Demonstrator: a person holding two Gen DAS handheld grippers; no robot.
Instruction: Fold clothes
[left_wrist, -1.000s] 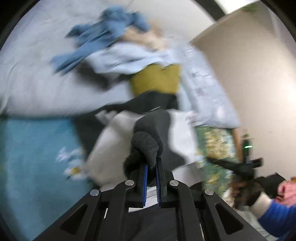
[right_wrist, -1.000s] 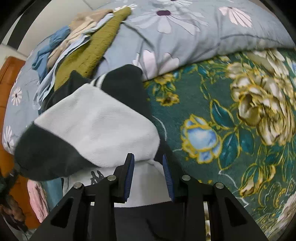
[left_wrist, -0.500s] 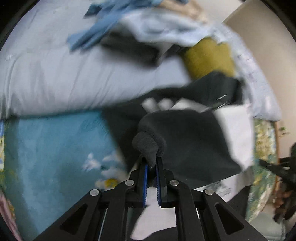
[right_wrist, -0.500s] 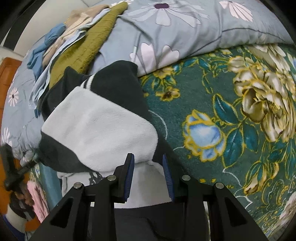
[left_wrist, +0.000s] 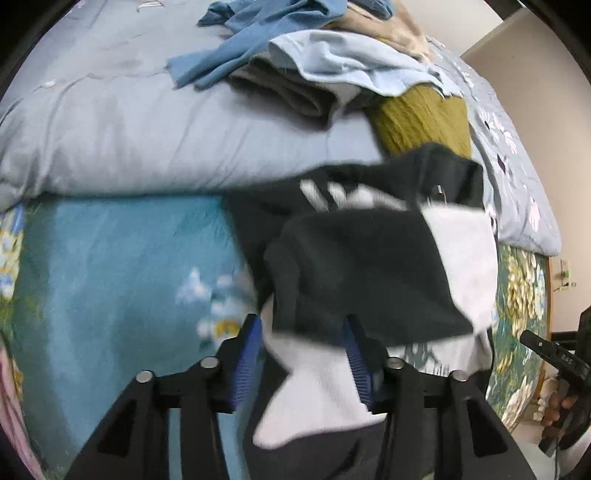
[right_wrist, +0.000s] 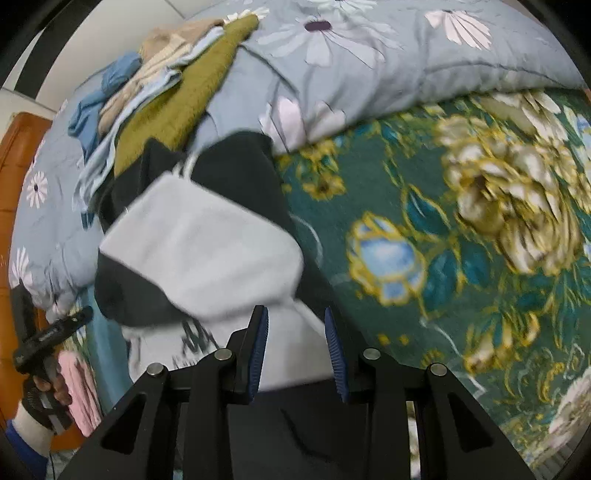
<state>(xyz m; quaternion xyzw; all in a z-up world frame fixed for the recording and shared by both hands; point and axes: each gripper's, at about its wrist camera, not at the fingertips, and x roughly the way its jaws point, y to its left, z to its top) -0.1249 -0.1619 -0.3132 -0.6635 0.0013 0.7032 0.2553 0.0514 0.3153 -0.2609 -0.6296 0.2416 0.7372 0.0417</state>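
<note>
Lying on the flowered bedspread (right_wrist: 461, 236), the black and white fleece top (left_wrist: 369, 266) sits folded below the grey quilt (left_wrist: 147, 129) and its pile of clothes (left_wrist: 332, 66). The left gripper (left_wrist: 303, 354) is opening, its pads clear of the sleeve between them. The right gripper (right_wrist: 295, 343) is opening too, straddling the white hem without pressing it.
</note>
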